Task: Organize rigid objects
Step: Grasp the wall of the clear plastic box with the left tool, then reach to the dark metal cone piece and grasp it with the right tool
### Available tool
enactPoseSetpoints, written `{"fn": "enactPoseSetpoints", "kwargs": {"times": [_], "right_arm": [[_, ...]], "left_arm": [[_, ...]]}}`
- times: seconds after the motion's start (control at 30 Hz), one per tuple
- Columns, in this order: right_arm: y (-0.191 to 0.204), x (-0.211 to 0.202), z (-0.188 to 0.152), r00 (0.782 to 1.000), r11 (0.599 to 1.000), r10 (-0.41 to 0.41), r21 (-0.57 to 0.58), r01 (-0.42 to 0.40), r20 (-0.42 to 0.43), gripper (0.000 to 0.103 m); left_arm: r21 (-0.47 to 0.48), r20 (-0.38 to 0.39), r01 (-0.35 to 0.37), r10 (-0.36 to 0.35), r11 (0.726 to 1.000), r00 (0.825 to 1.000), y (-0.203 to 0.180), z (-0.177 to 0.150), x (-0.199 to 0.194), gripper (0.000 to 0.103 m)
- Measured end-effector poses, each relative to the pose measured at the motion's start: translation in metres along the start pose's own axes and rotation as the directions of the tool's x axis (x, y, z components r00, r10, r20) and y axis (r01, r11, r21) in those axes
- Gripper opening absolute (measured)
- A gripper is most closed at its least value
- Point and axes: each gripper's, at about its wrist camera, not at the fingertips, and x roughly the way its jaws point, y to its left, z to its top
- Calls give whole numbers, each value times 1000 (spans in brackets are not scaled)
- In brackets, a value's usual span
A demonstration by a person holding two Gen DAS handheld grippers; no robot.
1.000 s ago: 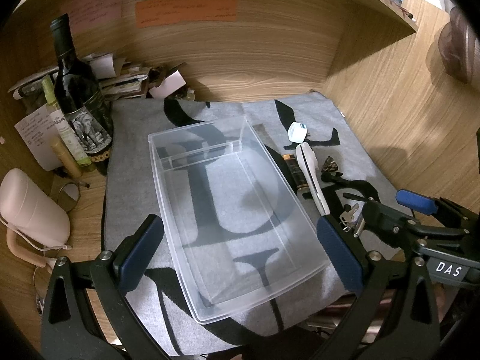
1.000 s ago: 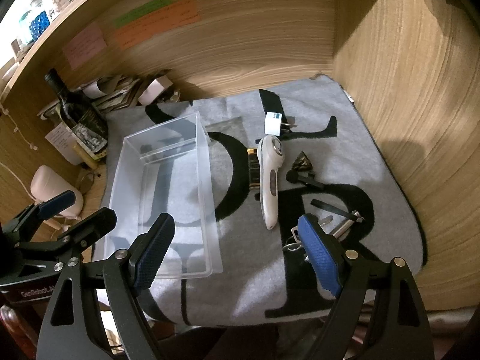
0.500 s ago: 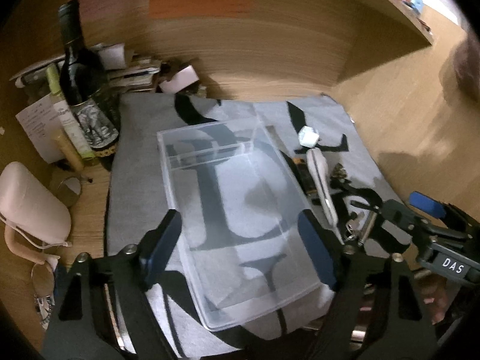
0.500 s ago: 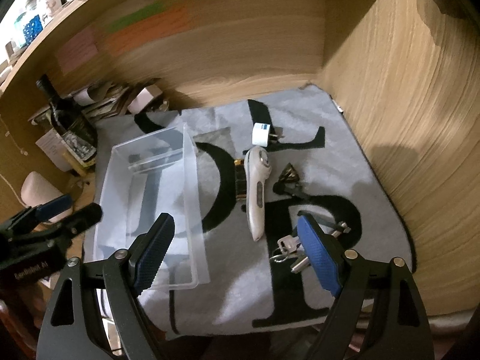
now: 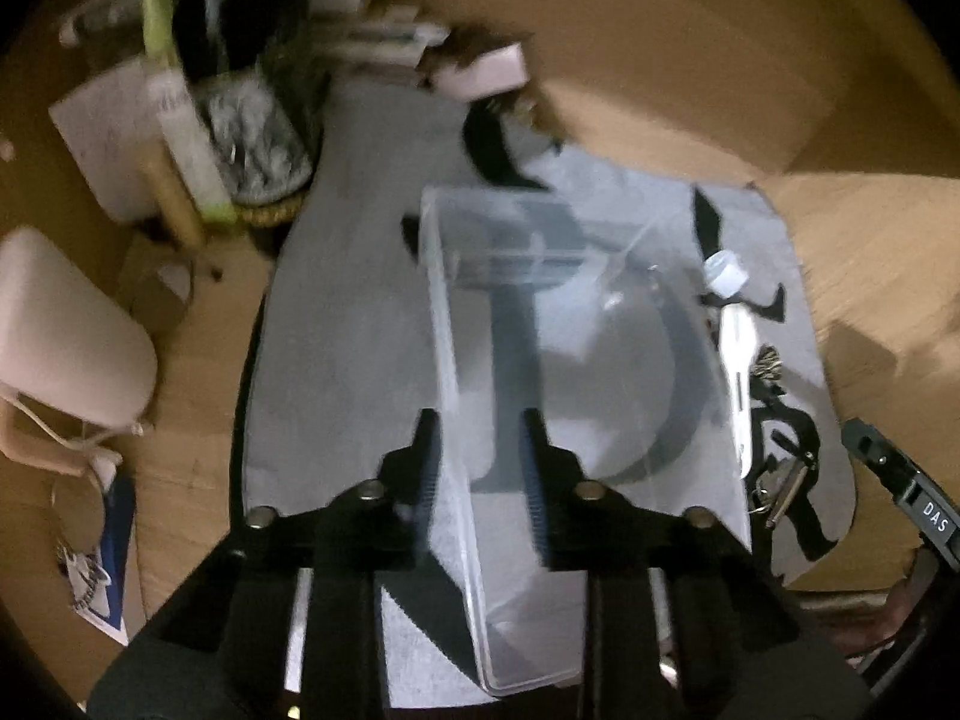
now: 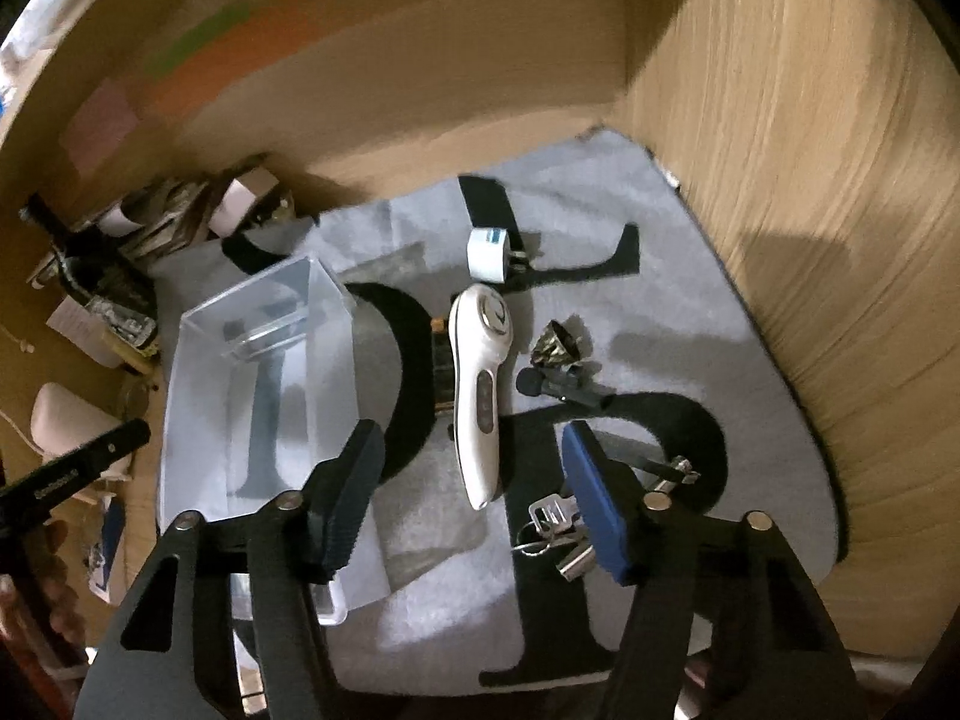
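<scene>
A clear plastic box [image 5: 600, 324] [image 6: 198, 420] lies empty on a grey mat [image 6: 660, 300]. My left gripper [image 5: 480, 480] straddles the box's left wall, its jaws narrowed with a gap still left, not clamped. My right gripper [image 6: 474, 498] is open above the handle of a white handheld device [image 6: 480, 384], which also shows in the left wrist view [image 5: 737, 360]. Near it lie a white plug adapter [image 6: 489, 252], a black microphone clip [image 6: 558, 384], a bunch of keys [image 6: 552, 528] and a small patterned cone [image 6: 555, 348].
A wine bottle [image 6: 90, 276], papers and a small box [image 6: 240, 204] crowd the back left corner. A pink case [image 5: 60, 330] lies left of the mat. Wooden walls close the back and the right side [image 6: 810, 180].
My left gripper moved forward and left onto the box's left wall and its jaws narrowed. My right gripper moved in over the white device and narrowed somewhat.
</scene>
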Motion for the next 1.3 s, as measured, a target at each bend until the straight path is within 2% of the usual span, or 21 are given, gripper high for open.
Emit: {"fn": "enactPoseSetpoints", "kwargs": {"times": [0.07, 0.13, 0.27, 0.37, 0.53, 0.83, 0.9, 1.03, 1.3], "right_arm": [[-5, 11, 2, 999, 1000, 8, 7, -8, -36, 45], [-9, 21, 4, 998, 1000, 7, 10, -6, -68, 43], [-21, 34, 11, 996, 1000, -10, 21, 12, -85, 43], [-33, 41, 21, 996, 999, -17, 34, 21, -89, 43], [-52, 61, 36, 992, 998, -13, 62, 21, -126, 43], [-67, 105, 42, 980, 995, 20, 104, 0, -196, 43], [-69, 112, 42, 977, 994, 27, 109, -4, -211, 40], [-71, 126, 42, 968, 992, 63, 125, -33, -243, 27], [-69, 119, 40, 980, 994, 61, 104, -42, -188, 25]], "left_arm": [[-36, -27, 11, -12, 999, 1000, 7, 0, 8, 22], [-59, -42, 9, -11, 998, 999, 11, 0, 14, 21], [-75, -69, -2, -3, 997, 998, 12, 2, 24, 12], [-76, -83, -5, -1, 997, 997, 9, 3, 33, 11], [-66, -97, -52, 46, 996, 994, 1, 7, 45, 10], [-128, -108, -56, 42, 990, 993, 9, 9, 52, 6], [-140, -106, -59, 44, 988, 993, 9, 9, 52, 5], [-142, -106, -67, 52, 988, 993, 10, 10, 52, 5], [-135, -108, -71, 57, 988, 993, 9, 12, 53, 5]]}}
